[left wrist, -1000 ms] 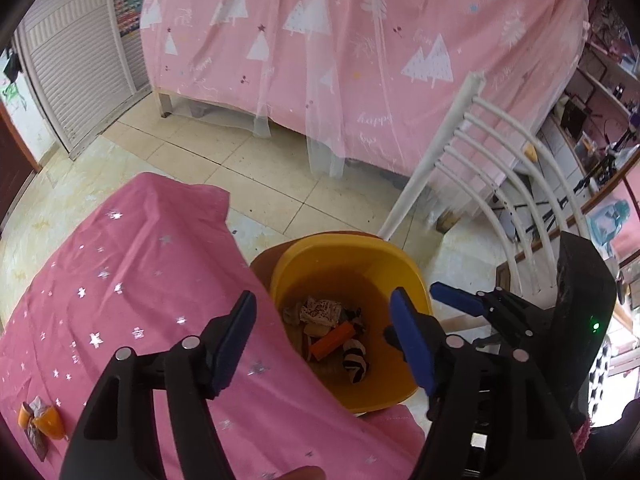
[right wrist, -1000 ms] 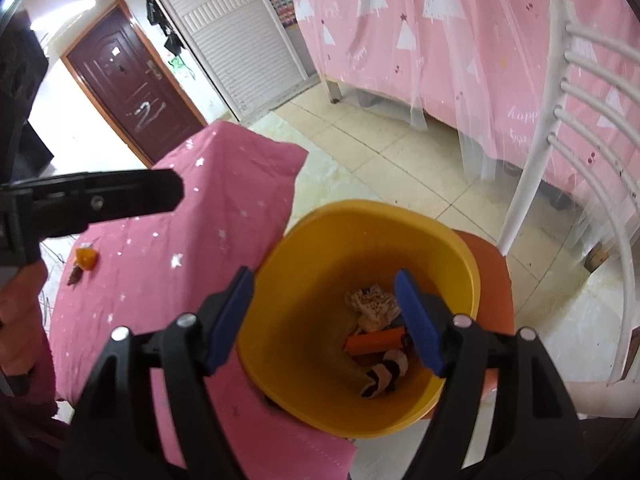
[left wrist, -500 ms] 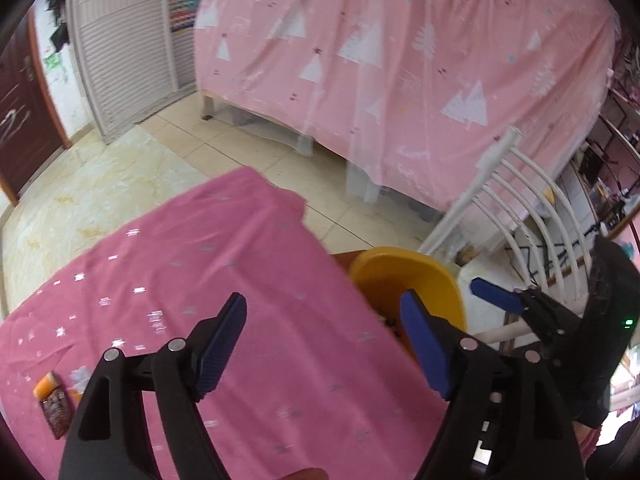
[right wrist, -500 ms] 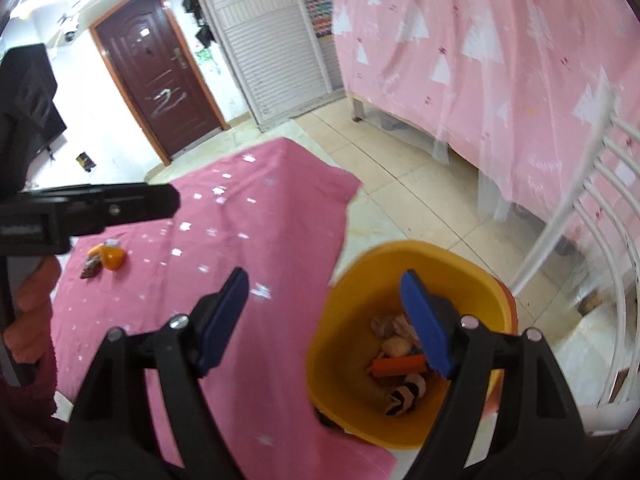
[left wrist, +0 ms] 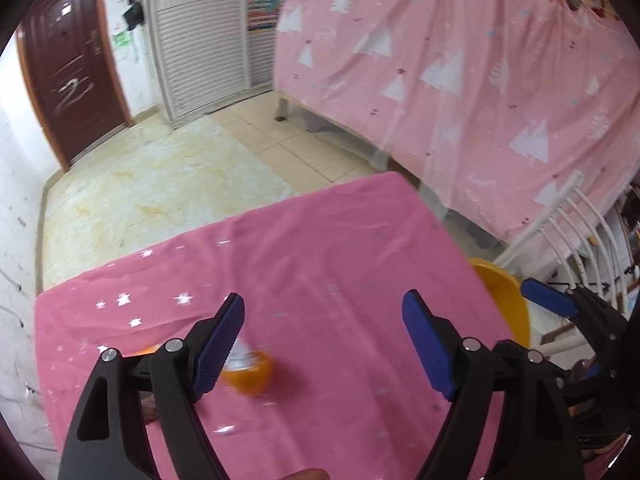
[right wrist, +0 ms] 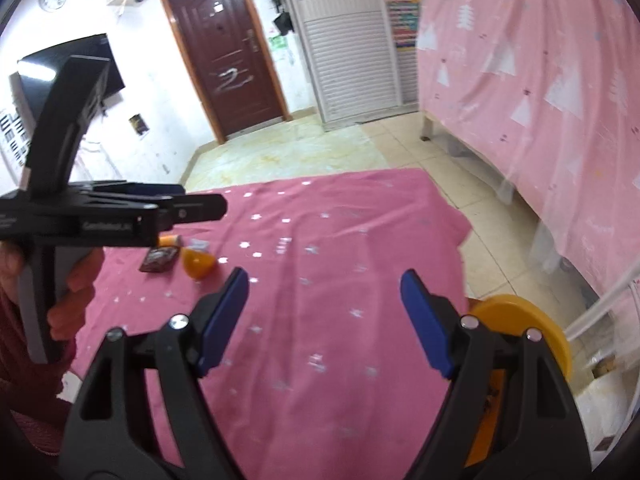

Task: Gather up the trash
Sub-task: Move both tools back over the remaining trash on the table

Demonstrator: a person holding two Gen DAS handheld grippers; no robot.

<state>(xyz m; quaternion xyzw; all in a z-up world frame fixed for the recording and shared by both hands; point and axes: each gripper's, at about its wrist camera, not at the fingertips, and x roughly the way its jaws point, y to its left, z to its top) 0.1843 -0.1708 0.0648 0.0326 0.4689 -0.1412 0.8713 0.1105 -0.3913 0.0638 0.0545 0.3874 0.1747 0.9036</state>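
Nearest to my cameras, both grippers hang above the table with their blue pads spread wide and nothing between them: the left gripper (left wrist: pixel 323 316) over the left part of the cloth, the right gripper (right wrist: pixel 325 294) more to the middle. Under them lies a pink tablecloth (right wrist: pixel 340 240) with small silver stars, a little wrinkled. On it, just beside the left gripper's left finger, I see an orange cup-like piece of trash (left wrist: pixel 249 372) (blurred, so I cannot say exactly what it is), and next to it a dark brown wrapper (right wrist: pixel 160 259) and one more small orange piece (right wrist: pixel 170 240) half hidden behind the gripper body. At the right edge of the table stands the yellow bin (right wrist: pixel 528 332), lower than the tabletop; its inside is not visible from here. Behind the bin is a white chair back (left wrist: pixel 568 232). Farther, the floor (left wrist: pixel 160 184) is of pale tiles with yellowish marble pattern. A pink curtain (left wrist: pixel 460 60) with white trees hangs on the right, and at the far wall are a white louvred closet (right wrist: pixel 348 40) and a dark brown door (right wrist: pixel 228 48).
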